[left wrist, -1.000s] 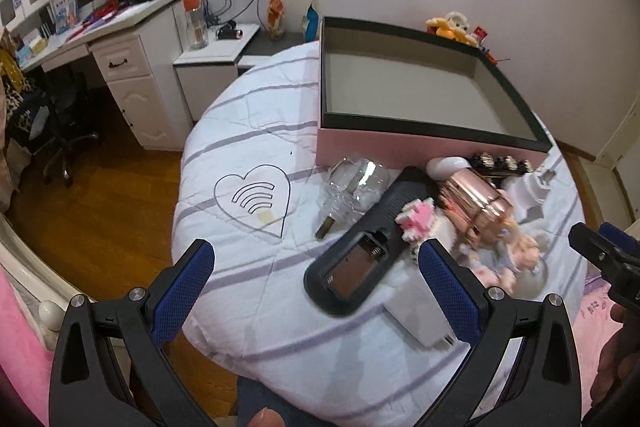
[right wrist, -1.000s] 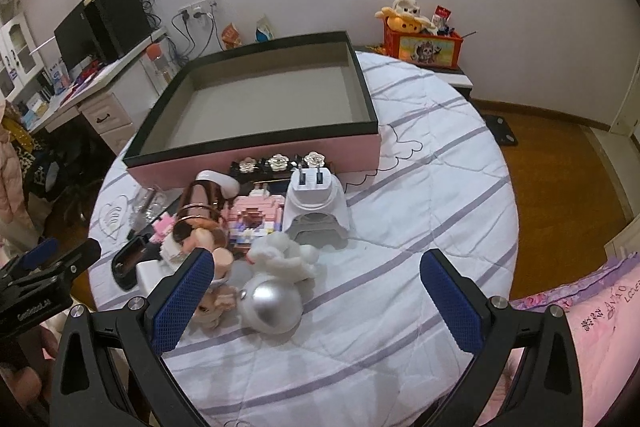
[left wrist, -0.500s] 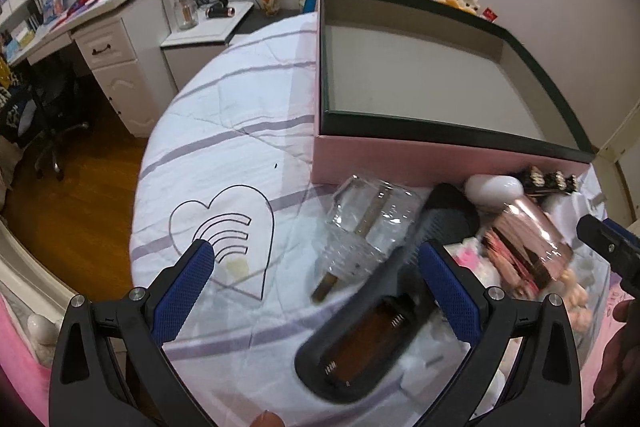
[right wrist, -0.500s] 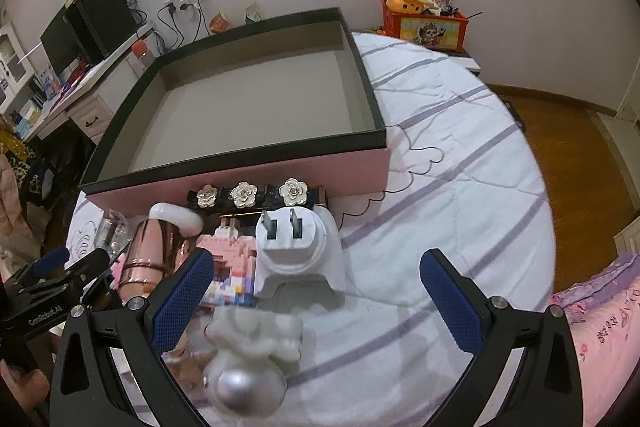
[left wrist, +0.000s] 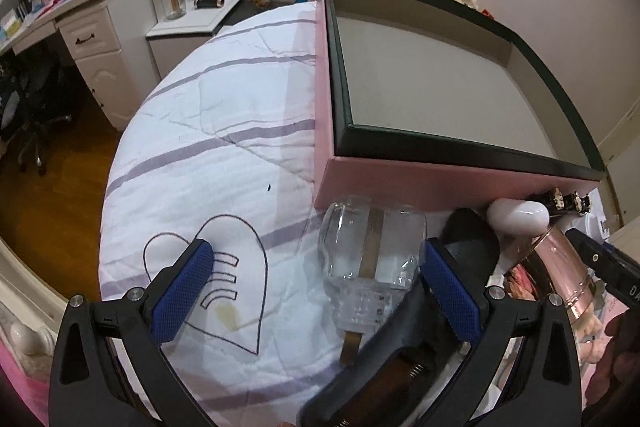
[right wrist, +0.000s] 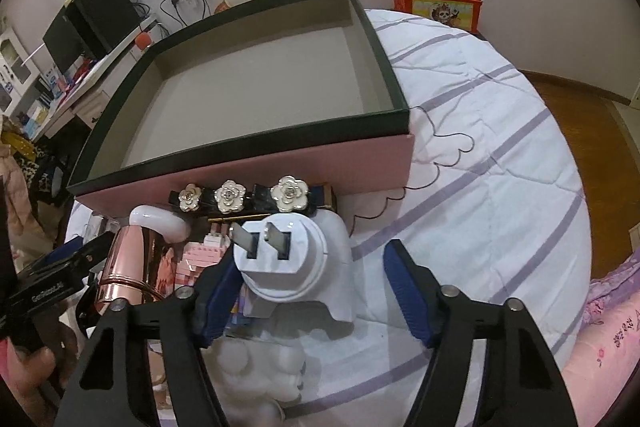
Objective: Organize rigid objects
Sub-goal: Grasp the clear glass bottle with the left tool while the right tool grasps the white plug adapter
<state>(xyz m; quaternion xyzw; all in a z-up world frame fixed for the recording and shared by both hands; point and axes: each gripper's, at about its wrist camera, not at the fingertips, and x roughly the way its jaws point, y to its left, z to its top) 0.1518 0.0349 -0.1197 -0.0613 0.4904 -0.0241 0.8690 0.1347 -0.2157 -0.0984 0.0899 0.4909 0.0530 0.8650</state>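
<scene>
Both grippers hover low over a cluster of small items on the white striped quilt [left wrist: 208,163], just in front of the pink box w/ dark green rim [left wrist: 440,171], which lies open, nothing inside. Left gripper [left wrist: 320,291] has jaws spread wide, holding nothing; the clear glass bottle [left wrist: 372,259] lies on its side between them, touching the box's front wall, w/ a black battery holder [left wrist: 404,363] beside it under the right finger. Right gripper [right wrist: 308,295] also has jaws spread wide and bare; the white plug adapter [right wrist: 288,263] sits prongs-up between them, close against the left finger. Behind the adapter, a black hair clip w/ three white flowers [right wrist: 244,195] lies along the box's front wall. Left of the adapter: pink block toy [right wrist: 208,251], rose-gold cylinder [right wrist: 128,263], white oval piece [right wrist: 156,223]. A white fluffy thing [right wrist: 256,375] sits under the right gripper, near the cam.
</scene>
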